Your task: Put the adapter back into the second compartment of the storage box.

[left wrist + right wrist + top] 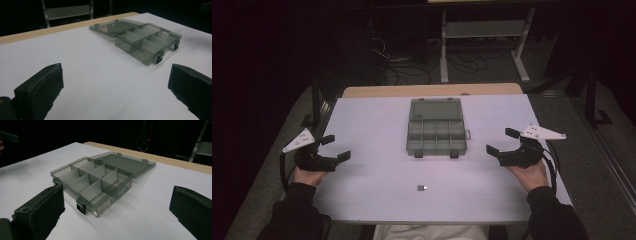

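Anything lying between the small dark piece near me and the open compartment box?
Nothing: in the high view, only bare white table separates the small piece from the compartment box.

Compartment box (96, 181): translucent smoke-grey plastic, glossy and smooth, with its hinged lid of the same plastic. Tabletop (377, 165) beneath the box: matt white, smooth, its far edge beyond the box bare pale wood. Gripper jaws: matt black, slightly rough-edged.

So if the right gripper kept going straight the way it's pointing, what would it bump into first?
Probably the open compartment box. The right gripper has open, empty jaws, and the box's near latched corner lies ahead, slightly left of centre. Depth is hard to judge.
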A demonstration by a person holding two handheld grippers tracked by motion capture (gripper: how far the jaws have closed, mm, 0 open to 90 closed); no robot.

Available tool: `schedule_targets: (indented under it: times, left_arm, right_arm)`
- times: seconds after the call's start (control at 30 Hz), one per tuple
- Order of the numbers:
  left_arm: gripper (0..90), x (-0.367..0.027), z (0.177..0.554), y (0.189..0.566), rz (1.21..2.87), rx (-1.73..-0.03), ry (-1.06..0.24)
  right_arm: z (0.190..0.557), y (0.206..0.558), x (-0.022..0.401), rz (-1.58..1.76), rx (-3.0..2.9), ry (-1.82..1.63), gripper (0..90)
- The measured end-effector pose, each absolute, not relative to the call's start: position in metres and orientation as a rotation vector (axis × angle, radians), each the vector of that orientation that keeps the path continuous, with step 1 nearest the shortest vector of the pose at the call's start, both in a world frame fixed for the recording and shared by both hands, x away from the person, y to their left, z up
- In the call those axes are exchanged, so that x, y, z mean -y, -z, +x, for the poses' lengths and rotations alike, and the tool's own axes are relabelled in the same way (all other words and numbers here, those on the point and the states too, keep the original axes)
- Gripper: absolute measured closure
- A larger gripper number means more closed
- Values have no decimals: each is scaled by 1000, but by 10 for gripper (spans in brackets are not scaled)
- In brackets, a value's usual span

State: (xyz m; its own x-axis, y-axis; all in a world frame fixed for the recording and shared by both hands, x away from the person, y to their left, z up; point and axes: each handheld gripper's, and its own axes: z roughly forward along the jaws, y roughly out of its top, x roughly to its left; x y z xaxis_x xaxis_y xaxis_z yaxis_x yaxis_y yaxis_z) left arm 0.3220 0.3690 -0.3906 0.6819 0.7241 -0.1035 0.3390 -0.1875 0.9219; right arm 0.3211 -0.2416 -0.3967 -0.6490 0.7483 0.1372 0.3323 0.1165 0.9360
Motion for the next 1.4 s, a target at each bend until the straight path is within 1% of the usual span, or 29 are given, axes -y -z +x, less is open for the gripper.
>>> schedule_targets:
  times: [0.83,1.1,1.4]
  left_arm:
    - [0,-365,318,386,1792,-835,-457]
    - [0,-357,319,377,1838,-819,-452]
    - [0,-340,318,359,1877,-752,-443]
  right_arm:
    - [317,394,243,1022,-2023,-1562,0]
    - [317,395,242,1019,-2017,-1566,0]
    - [317,395,240,1012,-2029,-1561,0]
